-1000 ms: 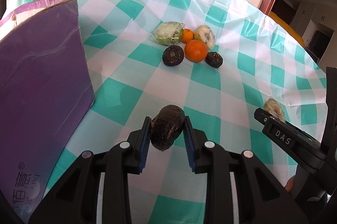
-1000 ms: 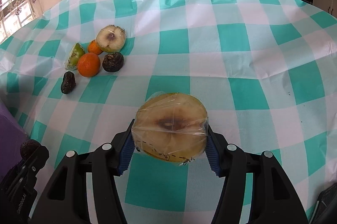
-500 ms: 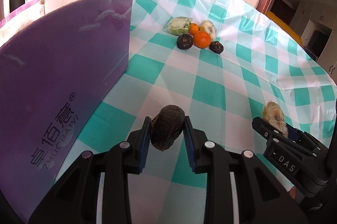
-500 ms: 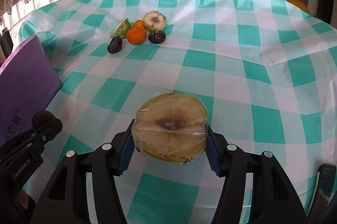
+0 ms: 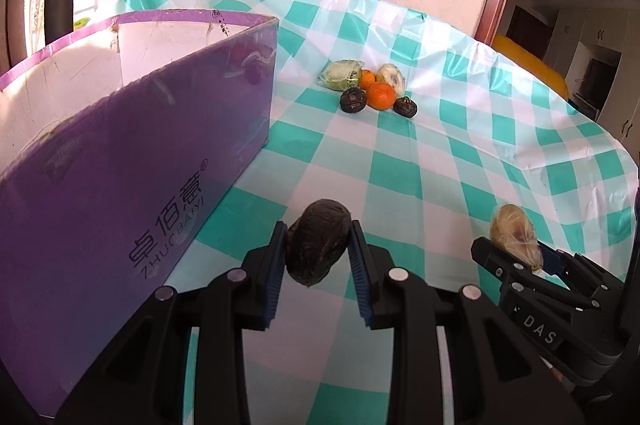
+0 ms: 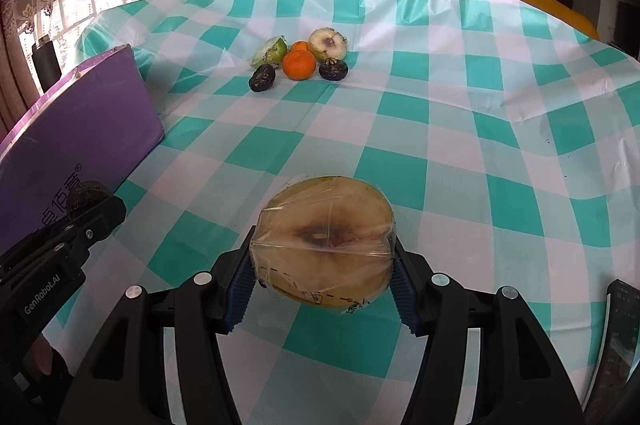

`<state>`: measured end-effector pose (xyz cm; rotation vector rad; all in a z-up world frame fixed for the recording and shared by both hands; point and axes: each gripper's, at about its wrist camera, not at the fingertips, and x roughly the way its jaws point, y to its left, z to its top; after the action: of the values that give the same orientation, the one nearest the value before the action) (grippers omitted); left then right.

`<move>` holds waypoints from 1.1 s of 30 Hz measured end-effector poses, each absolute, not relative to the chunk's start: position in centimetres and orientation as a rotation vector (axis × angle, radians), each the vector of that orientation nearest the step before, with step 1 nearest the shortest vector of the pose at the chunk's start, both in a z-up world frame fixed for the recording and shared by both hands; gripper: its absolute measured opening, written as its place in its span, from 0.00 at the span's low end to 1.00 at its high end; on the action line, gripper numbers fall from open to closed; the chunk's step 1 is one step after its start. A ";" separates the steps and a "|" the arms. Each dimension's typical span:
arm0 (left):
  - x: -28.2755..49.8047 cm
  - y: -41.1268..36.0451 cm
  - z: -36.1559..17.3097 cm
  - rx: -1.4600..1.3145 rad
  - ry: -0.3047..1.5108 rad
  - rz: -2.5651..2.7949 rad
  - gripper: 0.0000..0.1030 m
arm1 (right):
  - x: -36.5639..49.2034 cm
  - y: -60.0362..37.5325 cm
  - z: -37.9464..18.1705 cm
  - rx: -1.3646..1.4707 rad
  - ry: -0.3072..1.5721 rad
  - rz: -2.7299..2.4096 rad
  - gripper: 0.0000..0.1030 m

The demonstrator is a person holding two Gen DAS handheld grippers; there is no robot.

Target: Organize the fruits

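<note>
My left gripper (image 5: 318, 245) is shut on a dark wrinkled fruit (image 5: 317, 239) and holds it above the checked tablecloth, just right of the purple box (image 5: 132, 161). My right gripper (image 6: 322, 257) is shut on a plastic-wrapped half fruit (image 6: 322, 245), cut face toward the camera. It also shows at the right of the left wrist view (image 5: 514, 237). A small pile of fruit lies far ahead: two oranges (image 5: 380, 95), two dark fruits (image 5: 353, 100), a wrapped green half (image 5: 340, 75) and a wrapped pale half (image 5: 392, 77). The pile also shows in the right wrist view (image 6: 298, 64).
The open purple box has a white inside (image 5: 160, 45) and stands along the table's left side. A dark bottle (image 5: 59, 7) stands by the window behind it. A phone (image 6: 620, 337) lies at the near right. The table edge (image 5: 600, 129) curves away on the right.
Both grippers have pulled back and risen with their fruits still held. The pile now looks farther off, and the box's open top has come into the left wrist view.
</note>
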<state>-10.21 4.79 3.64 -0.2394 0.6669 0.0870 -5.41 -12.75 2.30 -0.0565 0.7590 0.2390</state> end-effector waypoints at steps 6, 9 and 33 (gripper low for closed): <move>-13.7 4.6 7.0 -0.155 0.530 0.104 0.30 | -6.9 -12.4 3.8 -0.015 0.670 0.273 0.56; -15.1 4.2 9.0 -0.113 0.448 0.114 0.30 | -7.7 -11.7 4.6 -0.006 0.628 0.297 0.56; -21.2 14.6 11.8 -0.305 0.261 0.201 0.54 | -9.5 -2.8 10.3 -0.065 0.513 0.537 0.56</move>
<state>-21.20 14.58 11.76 -0.3046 0.2606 0.2007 -9.54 -2.78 10.31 -0.0654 0.5129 0.5372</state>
